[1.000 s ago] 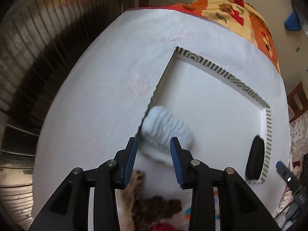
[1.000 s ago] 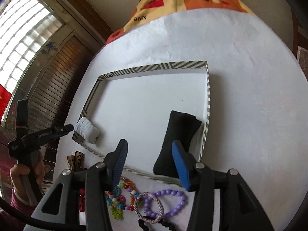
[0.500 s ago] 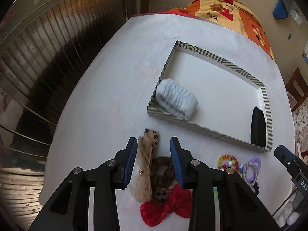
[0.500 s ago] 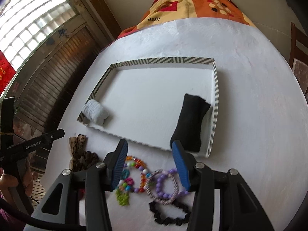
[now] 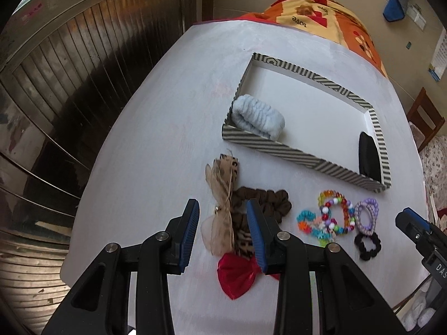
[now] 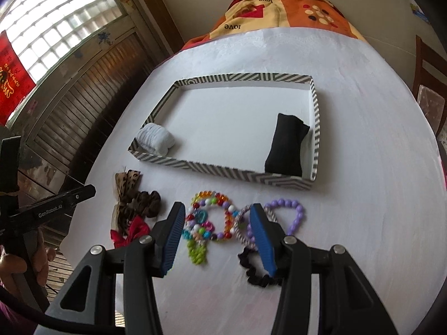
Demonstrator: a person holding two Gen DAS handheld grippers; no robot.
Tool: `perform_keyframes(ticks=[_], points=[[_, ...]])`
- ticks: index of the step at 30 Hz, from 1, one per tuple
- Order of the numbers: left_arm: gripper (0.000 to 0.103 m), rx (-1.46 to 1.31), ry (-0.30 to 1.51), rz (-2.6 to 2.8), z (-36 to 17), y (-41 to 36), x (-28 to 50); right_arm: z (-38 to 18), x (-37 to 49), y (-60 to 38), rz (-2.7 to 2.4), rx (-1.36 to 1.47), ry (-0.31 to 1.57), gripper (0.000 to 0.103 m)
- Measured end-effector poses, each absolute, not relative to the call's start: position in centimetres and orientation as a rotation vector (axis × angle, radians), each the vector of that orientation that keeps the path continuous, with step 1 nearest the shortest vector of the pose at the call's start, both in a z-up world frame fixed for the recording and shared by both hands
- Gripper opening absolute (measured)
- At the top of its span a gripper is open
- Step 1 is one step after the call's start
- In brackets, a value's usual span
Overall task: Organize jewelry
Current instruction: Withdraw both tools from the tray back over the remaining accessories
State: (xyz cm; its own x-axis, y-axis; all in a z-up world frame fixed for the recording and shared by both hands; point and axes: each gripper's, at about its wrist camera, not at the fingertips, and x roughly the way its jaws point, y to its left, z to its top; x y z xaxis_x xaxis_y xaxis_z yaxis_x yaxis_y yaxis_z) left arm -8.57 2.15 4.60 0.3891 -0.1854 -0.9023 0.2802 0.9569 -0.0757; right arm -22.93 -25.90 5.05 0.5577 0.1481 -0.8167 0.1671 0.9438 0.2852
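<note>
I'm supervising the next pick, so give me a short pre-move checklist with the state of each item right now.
1. Left gripper open and holding nothing: ok.
2. Right gripper open and holding nothing: ok.
3. Leopard bow lies between the left fingers' line of approach: ok.
4. Striped tray has bare floor between the light blue scrunchie and the black pouch: ok.
5. Bead bracelets separate from one another: not ok, they overlap.
6. Bow untangled from the brown scrunchie: cannot tell.

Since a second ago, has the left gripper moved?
Yes. The left gripper has pulled back from the striped tray, off the blue scrunchie, over the hair bows.
</note>
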Motion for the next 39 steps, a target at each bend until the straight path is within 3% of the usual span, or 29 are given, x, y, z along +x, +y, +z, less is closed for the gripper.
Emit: perform_keyframes(ticks=[22,33,39], points=[[0.027,0.110,1.141,-0.328,4.2,4.1,-11.7,4.4,-25.9,-23.5,-0.050,0.360,1.041,0.051],[0.027,-0.029,1.248,-0.393,2.1,6.7,-11.4,2.6,-26.9,-23.8,-0.055,0.347,1.087,0.051],[0.028,0.101,1.253,-0.557,1.2,4.7,-12.7,1.3,-27.9,-24.8,-0.075,0.354,1.118,0.051]])
